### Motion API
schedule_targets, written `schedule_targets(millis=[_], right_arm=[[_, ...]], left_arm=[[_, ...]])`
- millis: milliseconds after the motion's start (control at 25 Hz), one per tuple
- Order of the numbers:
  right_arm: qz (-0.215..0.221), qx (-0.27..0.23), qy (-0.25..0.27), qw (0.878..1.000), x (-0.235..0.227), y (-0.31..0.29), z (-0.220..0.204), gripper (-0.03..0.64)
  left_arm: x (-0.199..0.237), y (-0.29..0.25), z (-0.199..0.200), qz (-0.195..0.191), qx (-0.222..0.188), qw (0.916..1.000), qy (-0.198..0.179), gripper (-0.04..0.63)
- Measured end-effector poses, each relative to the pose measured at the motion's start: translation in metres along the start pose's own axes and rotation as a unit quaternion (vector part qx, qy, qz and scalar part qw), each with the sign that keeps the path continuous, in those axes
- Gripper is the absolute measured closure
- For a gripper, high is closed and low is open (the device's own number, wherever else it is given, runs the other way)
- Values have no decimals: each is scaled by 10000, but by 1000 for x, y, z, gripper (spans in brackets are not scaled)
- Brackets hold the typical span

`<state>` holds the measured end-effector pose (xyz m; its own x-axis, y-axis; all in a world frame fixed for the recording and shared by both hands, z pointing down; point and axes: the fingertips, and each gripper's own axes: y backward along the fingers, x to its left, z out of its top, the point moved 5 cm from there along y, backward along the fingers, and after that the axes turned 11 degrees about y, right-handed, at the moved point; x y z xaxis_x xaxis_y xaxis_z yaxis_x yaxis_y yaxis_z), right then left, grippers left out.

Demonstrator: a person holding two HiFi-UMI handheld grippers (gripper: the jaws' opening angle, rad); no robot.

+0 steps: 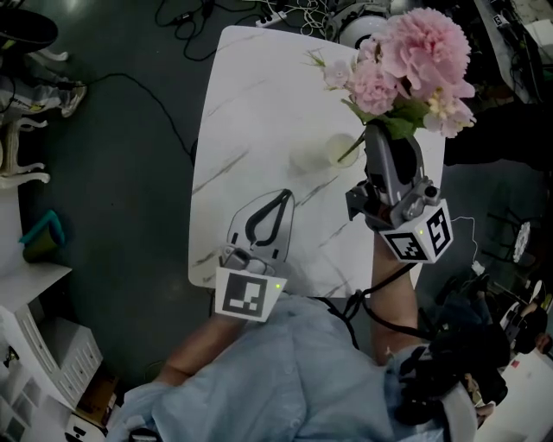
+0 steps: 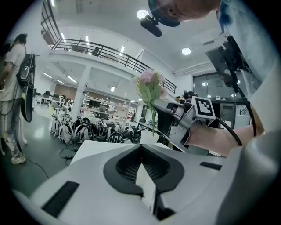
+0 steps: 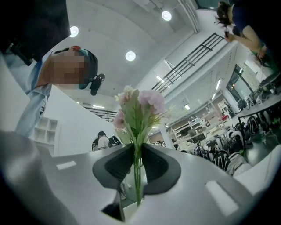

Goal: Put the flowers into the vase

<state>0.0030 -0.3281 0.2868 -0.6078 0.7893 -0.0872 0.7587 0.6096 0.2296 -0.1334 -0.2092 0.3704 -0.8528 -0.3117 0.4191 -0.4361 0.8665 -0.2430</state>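
Counter [image 1: 259,112]: white, grey-veined, rounded corners, centre to 12 o'clock in head view | black cable [image 1: 147,95]: on dark floor, 10 o'clock | white power strip [image 1: 272,15]: 12 o'clock | teal item [image 1: 43,233]: 9 o'clock | white drawer unit [image 1: 52,354]: 8 o'clock | backpacks [image 2: 88,129]: row, 9 o'clock in left gripper view | balcony railing [image 2: 101,48]: 11 o'clock

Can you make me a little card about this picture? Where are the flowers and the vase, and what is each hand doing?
table: white, marbled
vase: pale, standing on the table
flowers: pink bunch, stems pointing down at the vase mouth
right hand-held gripper: shut on the flowers' stems
left hand-held gripper: shut, empty, by the table's near edge
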Motion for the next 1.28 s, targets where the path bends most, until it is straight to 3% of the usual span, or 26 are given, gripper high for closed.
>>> schedule_targets(millis=[200,720,800,880,1280], right_arm=[[-76,-42,201,9998,6,25,-8,566],[72,872,736,9934,24,27,-39,560],[63,1090,858,9903,26,28,-44,549],[62,1310,986,9864,26,30,-48,491],[7,1989,1214,9725,30,35,-63,421]], left_arm=[[-10,5,-11,5,51,10000,-40,591],[-11,5,-13,-42,98,9999,-101,591],[-12,5,-13,-47,103,9999,-96,591],[-14,3,-14,-55,103,9999,-79,591],[-17,4,-14,-103,42,9999,-59,590]])
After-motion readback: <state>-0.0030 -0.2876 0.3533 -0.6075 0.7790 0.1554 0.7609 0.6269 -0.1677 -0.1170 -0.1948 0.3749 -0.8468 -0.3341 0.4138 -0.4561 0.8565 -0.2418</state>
